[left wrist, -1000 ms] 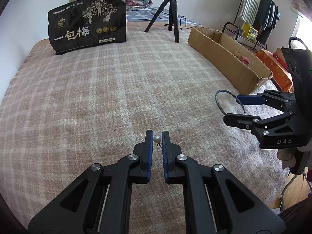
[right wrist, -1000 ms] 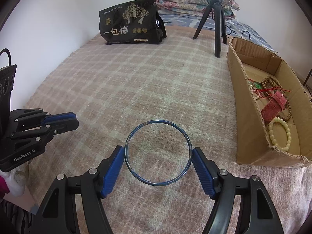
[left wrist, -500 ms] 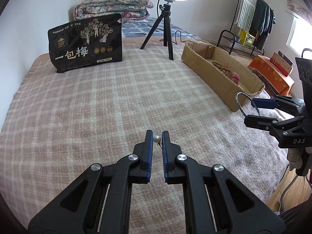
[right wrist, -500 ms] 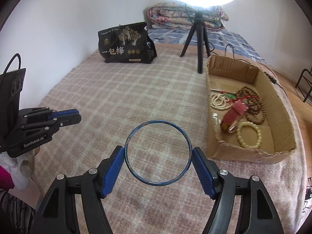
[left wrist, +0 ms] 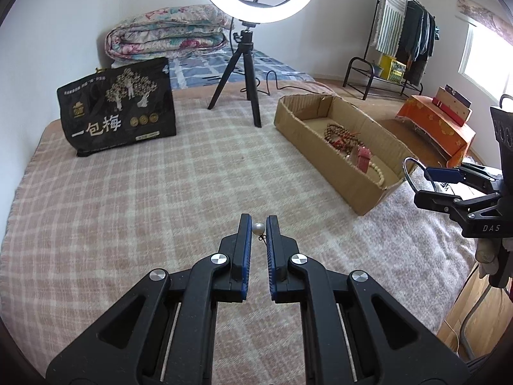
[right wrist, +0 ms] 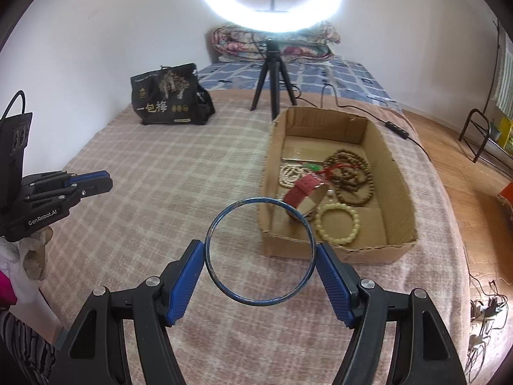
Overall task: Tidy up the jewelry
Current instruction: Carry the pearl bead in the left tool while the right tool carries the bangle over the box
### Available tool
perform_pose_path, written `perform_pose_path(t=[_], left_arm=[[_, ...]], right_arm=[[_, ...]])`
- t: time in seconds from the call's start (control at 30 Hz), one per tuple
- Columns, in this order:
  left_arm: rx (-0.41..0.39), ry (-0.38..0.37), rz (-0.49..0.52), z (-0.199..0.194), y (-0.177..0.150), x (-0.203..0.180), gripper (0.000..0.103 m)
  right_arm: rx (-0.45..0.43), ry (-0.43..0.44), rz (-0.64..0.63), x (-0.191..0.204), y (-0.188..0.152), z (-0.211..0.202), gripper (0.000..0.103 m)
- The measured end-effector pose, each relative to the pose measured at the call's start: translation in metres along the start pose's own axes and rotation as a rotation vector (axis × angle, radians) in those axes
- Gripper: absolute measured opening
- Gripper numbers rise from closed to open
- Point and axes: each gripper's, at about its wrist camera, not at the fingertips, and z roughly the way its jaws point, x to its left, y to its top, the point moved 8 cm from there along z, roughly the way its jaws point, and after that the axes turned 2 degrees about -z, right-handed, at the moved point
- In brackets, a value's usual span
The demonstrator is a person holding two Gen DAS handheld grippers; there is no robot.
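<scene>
Both pieces are being carried to the cardboard box [right wrist: 397, 166] at right of centre in the right wrist view. The right claw [right wrist: 260, 258] is gripping the blue bangle [right wrist: 259, 252] wide across its rim, low centre; the left claw [left wrist: 258, 221] is pinching a pearl earring [left wrist: 258, 228] narrowly. Next, I judge, each needs bringing over the box and releasing inside.
</scene>
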Motion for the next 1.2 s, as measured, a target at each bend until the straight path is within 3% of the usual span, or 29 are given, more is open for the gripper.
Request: perform_pose_path(t=[0.47,1.2], left_arm=[[-0.034,-0.047,0.038,0.025,0.046,-0.041,0.007],[-0.072,-0.054,0.043,0.087,0.119,-0.086,0.007]], right_arm=[[-0.012,-0.061,0.052,-0.054,0.013,-0.006,0.073],[0.006,-0.079,0.060,-0.084,0.027,0.026,0.073]])
